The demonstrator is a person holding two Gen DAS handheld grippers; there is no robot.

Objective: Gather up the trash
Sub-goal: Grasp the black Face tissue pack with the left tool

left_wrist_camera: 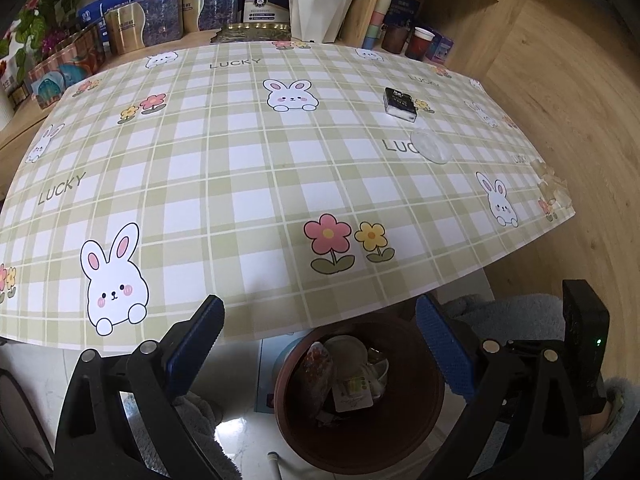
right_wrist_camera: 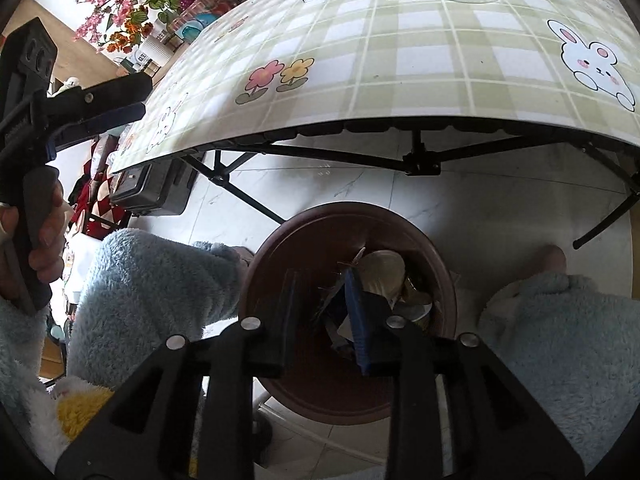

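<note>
Bin: we see a round brown trash bin [left_wrist_camera: 362, 436] on the tiled floor below the near table edge, at 6 o'clock in the left wrist view, with wrappers and a pale lid piled inside.
Left gripper: our left gripper [left_wrist_camera: 320, 336] hangs above the bin and the table edge, fingers spread wide with nothing between them.
Right gripper: our right gripper [right_wrist_camera: 324, 308] points down into the bin's mouth, fingers narrowly apart; whether they pinch the crumpled scraps beside them, we cannot tell (that patch is blurred).
Table: checked rabbit tablecloth [left_wrist_camera: 248, 168], printed LUCKY.
Remaining trash: a small black packet [left_wrist_camera: 399, 104] at 2 o'clock, and a clear plastic lid [left_wrist_camera: 431, 147] just nearer to us, apart from it.
</note>
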